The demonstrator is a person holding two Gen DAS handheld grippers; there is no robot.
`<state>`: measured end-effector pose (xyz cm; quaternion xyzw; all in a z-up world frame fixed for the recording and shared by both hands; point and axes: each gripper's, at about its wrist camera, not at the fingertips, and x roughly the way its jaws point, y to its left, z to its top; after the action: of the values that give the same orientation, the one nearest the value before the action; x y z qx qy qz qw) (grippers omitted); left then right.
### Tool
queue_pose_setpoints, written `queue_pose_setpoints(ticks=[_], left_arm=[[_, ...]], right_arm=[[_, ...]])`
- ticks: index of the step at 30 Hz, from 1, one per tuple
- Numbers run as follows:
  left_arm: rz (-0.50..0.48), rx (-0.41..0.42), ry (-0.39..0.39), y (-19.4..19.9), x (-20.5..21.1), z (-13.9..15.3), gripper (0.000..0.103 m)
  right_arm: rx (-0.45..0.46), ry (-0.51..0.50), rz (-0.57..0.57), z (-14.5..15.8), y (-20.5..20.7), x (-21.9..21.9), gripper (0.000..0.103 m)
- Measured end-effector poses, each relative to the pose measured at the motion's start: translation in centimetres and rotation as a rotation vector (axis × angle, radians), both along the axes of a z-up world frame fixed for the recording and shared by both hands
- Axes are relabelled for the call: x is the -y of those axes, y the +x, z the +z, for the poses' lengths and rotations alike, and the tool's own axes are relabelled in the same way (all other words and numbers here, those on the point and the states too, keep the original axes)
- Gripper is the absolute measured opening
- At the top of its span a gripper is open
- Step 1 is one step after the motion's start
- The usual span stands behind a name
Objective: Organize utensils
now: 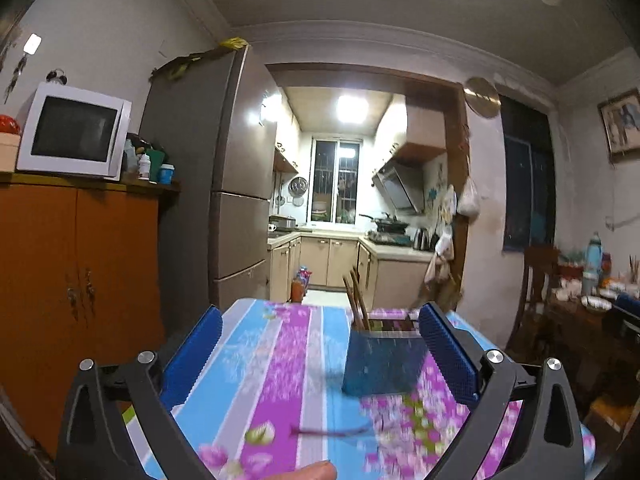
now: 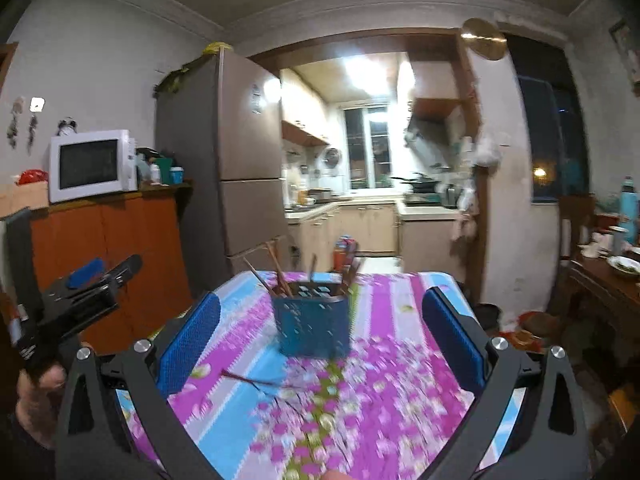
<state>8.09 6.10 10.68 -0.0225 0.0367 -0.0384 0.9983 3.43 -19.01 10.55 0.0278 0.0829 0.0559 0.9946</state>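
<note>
A blue perforated utensil holder [image 1: 380, 360] [image 2: 314, 320] stands on a table with a flowered pink-and-blue cloth [image 1: 272, 360] [image 2: 392, 360]. Brown chopsticks [image 1: 356, 300] [image 2: 276, 272] stick up out of it. A dark loose chopstick [image 1: 328, 432] [image 2: 252, 380] lies blurred on the cloth nearer me. My left gripper [image 1: 322, 354] is open above the cloth with nothing between its blue pads; the holder sits ahead by its right finger. My right gripper [image 2: 320, 342] is open too, empty, and faces the holder. In the right wrist view the left gripper [image 2: 92, 292] shows at far left, held by a hand [image 2: 40, 380].
An orange cabinet [image 1: 80, 280] with a white microwave [image 1: 72, 132] stands left of the table, beside a tall fridge [image 1: 216, 168]. A kitchen doorway [image 1: 340, 200] lies beyond the table's far edge. At right are a wooden chair [image 1: 536, 280] and a cluttered wooden table [image 2: 608, 280].
</note>
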Motion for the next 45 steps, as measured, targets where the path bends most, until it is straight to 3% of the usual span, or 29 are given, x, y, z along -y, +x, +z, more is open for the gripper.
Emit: queue_pose_setpoints(ticks=[5, 10, 23, 36, 45], left_arm=[[-0.044, -0.042, 0.005, -4.4, 0.4, -1.8, 0.098], [-0.034, -0.052, 0.052, -7.7, 1.3, -3.0, 0.098], [-0.061, -0.020, 0.050, -14.3, 1.6, -2.9, 0.098], [-0.058, -0.002, 0.064, -16.0, 2.9, -2.4, 0.098], [0.032, 0.058, 0.077, -16.7, 3.5, -4.1, 0.098]], right_arm=[[-0.040, -0.002, -0.013, -2.2, -3.2, -0.7, 0.098], [-0.024, -0.021, -0.032, -3.4, -6.2, -1.2, 0.098], [0.064, -0.031, -0.045, -3.0, -11.6, -0.7, 0.098], [0.080, -0.039, -0.079, -2.8, -13.0, -0.4, 0.098], [0.127, -0.035, -0.144, -5.2, -13.0, -0.8, 0.098]])
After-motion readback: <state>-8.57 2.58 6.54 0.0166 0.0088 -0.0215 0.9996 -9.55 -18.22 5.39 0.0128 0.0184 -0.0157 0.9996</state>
